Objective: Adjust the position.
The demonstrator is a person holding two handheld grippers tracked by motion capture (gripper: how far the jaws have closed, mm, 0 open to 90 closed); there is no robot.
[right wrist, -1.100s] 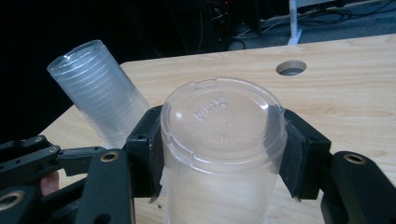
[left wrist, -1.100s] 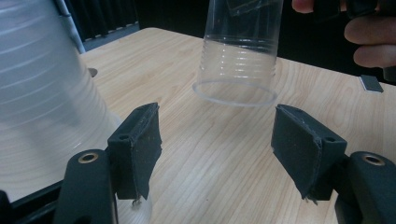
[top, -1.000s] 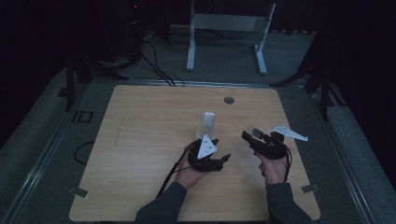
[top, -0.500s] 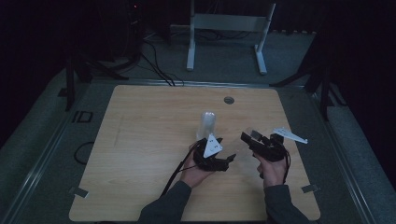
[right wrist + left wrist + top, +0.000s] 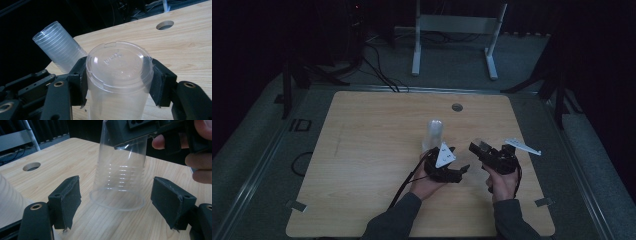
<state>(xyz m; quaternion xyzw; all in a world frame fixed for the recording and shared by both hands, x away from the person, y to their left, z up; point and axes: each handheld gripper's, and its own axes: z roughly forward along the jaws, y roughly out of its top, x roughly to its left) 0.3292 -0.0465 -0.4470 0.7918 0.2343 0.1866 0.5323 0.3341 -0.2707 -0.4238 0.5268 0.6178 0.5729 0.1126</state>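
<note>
Pale wooden bench (image 5: 372,150): right gripper (image 5: 117,82), fingers clamped on an inverted clear plastic cup (image 5: 118,75), holds it just above; left gripper (image 5: 125,200) fingers apart around it. Squeezing may crumple it.

The table (image 5: 362,150) is pale wood with a fine darker grain, and the round hole (image 5: 457,107) in it looks grey. Both grippers, left (image 5: 462,172) and right (image 5: 475,147), are black, each topped by a pale grey, nearly white, plate. The cup (image 5: 119,75) is clear plastic, ringed with faint ridges and with raised lettering on its base. The stack (image 5: 433,134) of cups reads milky white, ribbed with fine rings. The sleeves (image 5: 397,220) seem dark grey, though the light is dim. The floor (image 5: 257,125) is grey-green; the frame (image 5: 457,30) behind is white.
</note>
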